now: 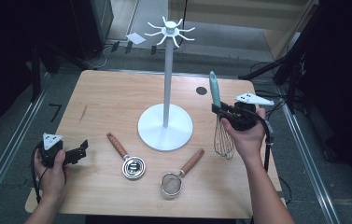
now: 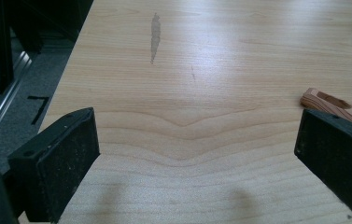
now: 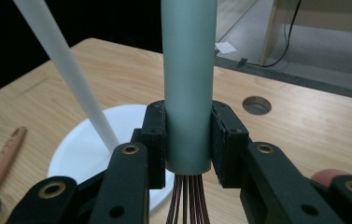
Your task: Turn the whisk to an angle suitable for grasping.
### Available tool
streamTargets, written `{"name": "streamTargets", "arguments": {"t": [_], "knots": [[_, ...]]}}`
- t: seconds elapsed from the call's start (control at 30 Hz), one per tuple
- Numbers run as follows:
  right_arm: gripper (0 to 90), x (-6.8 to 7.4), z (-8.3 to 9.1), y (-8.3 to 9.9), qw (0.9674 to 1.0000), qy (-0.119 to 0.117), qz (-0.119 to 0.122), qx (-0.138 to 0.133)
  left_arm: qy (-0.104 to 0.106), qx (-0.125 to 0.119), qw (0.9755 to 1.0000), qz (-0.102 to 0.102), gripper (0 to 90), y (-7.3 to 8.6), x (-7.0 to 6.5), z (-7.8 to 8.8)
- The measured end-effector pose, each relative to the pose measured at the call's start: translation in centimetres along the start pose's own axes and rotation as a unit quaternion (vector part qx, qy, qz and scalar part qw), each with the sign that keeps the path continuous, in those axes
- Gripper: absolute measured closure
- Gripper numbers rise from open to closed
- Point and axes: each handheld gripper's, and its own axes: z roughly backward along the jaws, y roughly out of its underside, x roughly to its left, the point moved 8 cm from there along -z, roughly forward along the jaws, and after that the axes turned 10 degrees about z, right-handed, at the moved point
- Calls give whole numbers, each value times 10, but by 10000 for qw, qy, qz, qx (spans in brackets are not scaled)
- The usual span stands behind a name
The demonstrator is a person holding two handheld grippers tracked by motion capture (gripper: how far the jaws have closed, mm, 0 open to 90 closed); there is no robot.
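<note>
Whisk [image 1: 220, 122] x1 clamped in right tool [image 1: 221, 110], left tool [image 1: 81, 150] apart; 1 strainer [image 1: 176, 179], 1 scoop [image 1: 128, 161], 1 stand [image 1: 165, 126].

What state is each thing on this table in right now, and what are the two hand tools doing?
Whisk: upright, lifted, clamped by its grey-green handle.
Right gripper: jaws shut on the whisk handle.
Left gripper: jaws open, holding nothing, low at the table's left edge.
Hanging stand: upright, hooks bare.
Measuring spoon: lying flat on the table.
Small strainer: lying flat on the table.
</note>
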Motion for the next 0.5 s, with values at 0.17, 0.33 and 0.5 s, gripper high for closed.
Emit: {"name": "streamTargets", "arguments": {"t": [0.17,0.33,0.5], "knots": [[713,11,6,-13,9995,-111,39,-277,-1,-8,10000,6,2,0,0,0],[713,19,9,-20,9988,-147,121,-446,-1,-9,10000,5,2,0,0,0],[713,26,12,-27,9977,-209,155,-619,14,-17,10000,25,2,0,0,1]]}}
